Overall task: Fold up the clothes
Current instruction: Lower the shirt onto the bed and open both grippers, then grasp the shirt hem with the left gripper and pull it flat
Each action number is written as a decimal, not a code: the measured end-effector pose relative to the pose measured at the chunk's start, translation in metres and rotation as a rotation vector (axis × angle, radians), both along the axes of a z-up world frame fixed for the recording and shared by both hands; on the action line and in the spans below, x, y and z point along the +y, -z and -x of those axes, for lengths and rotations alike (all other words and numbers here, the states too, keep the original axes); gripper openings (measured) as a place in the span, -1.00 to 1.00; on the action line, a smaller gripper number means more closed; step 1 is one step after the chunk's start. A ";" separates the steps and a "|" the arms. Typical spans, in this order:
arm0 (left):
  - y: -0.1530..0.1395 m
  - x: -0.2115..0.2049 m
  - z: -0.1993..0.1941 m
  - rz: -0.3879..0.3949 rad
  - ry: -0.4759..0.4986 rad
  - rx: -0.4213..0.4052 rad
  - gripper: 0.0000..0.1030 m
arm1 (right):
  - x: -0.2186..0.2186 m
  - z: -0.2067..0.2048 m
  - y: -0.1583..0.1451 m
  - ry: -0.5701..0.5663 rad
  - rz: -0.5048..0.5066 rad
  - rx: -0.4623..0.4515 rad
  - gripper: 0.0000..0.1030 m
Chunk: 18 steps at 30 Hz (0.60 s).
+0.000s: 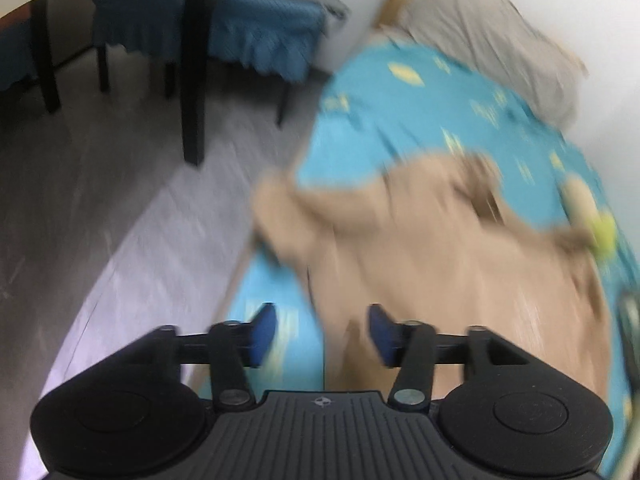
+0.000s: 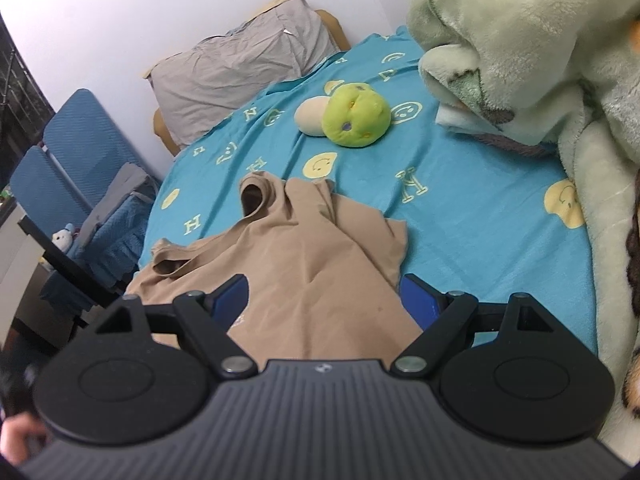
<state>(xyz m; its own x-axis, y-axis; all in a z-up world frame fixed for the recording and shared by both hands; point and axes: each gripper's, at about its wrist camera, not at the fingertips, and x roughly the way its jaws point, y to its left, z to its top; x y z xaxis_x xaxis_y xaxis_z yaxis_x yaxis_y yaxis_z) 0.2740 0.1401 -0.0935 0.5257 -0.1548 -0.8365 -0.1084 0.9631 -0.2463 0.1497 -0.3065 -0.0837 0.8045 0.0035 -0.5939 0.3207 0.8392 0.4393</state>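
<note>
White wall [image 2: 100, 12], grey floor [image 1: 120, 208], blue chairs [image 1: 248, 32], prob. dark table leg [image 1: 196, 80].

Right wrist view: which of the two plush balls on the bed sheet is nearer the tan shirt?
The green plush ball, dotted with small spots; the plain cream ball lies behind it, partly hidden, toward the grey pillow.

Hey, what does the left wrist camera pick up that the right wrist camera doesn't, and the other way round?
Only the left wrist view shows the grey floor and the black table leg.

Only the right wrist view shows the pale green plush blanket and a small white toy by the chairs.

Both show the tan shirt on the blue sheet, the grey pillow, the green plush toy and the blue chairs. Each view shows its own gripper open.
</note>
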 end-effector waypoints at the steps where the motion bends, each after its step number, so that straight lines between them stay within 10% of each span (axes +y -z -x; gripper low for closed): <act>1: -0.005 -0.002 0.023 0.024 0.030 0.028 0.29 | 0.001 0.002 -0.002 -0.009 0.002 -0.003 0.64; 6: -0.013 -0.020 0.119 0.190 0.195 0.176 0.59 | 0.006 0.013 -0.009 -0.060 0.008 -0.015 0.64; 14: 0.006 -0.071 0.169 0.119 0.368 0.297 0.49 | 0.010 0.030 -0.013 -0.122 0.027 0.004 0.64; 17: 0.008 -0.078 0.170 0.066 0.398 0.291 -0.20 | 0.007 0.032 -0.011 -0.126 0.017 0.009 0.64; 18: 0.007 -0.076 0.171 0.067 0.409 0.295 -0.76 | 0.007 0.032 -0.012 -0.122 0.027 0.008 0.65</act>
<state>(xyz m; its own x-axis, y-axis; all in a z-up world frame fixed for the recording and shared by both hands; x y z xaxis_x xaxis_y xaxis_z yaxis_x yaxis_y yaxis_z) 0.1031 0.0642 -0.1004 0.1535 -0.3566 -0.9215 0.1997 0.9245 -0.3245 0.1180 -0.2996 -0.0719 0.7945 0.0852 -0.6013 0.2187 0.8836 0.4141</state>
